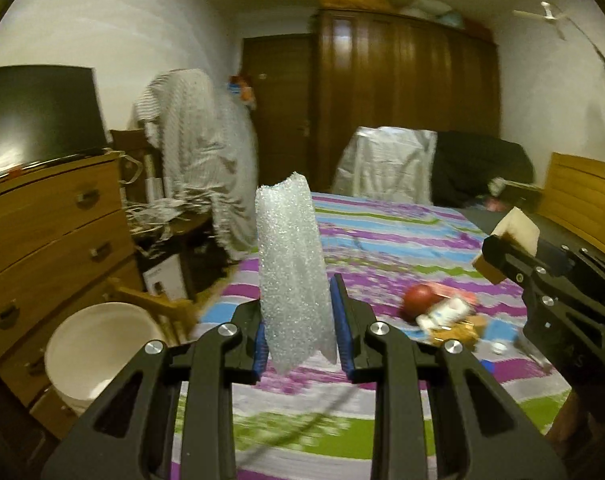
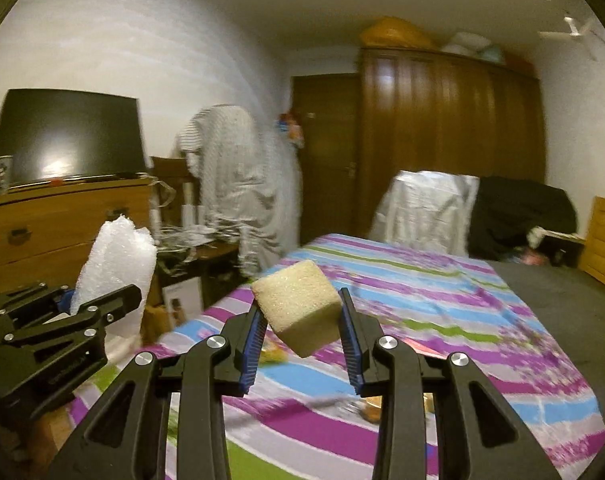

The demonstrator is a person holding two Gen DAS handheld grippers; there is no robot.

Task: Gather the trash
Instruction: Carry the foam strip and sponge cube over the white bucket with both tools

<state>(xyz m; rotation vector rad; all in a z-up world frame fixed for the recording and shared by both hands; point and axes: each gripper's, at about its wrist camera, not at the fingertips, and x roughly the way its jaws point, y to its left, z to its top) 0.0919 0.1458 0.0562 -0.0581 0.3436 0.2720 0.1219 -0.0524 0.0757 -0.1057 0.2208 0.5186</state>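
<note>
My left gripper [image 1: 298, 320] is shut on a tall roll of white bubble wrap [image 1: 290, 264] that stands upright between its blue pads. The same bubble wrap [image 2: 116, 264] and left gripper [image 2: 98, 304] show at the left of the right wrist view. My right gripper [image 2: 302, 320] is shut on a pale yellow foam cube [image 2: 298, 308], tilted on one corner. That foam cube [image 1: 518, 230] and the right gripper [image 1: 514, 252] appear at the right of the left wrist view. More trash [image 1: 442, 312] lies on the striped bedspread [image 1: 382, 240]: a red round item, wrappers and small boxes, all blurred.
A white bucket [image 1: 98, 352] stands on the floor at the bed's left, beside a wooden chest of drawers [image 1: 50, 232] with a dark screen [image 1: 38, 116] on top. Cloth-draped furniture [image 1: 198, 140], a dark wardrobe [image 1: 402, 100] and a covered chair [image 1: 386, 164] stand beyond the bed.
</note>
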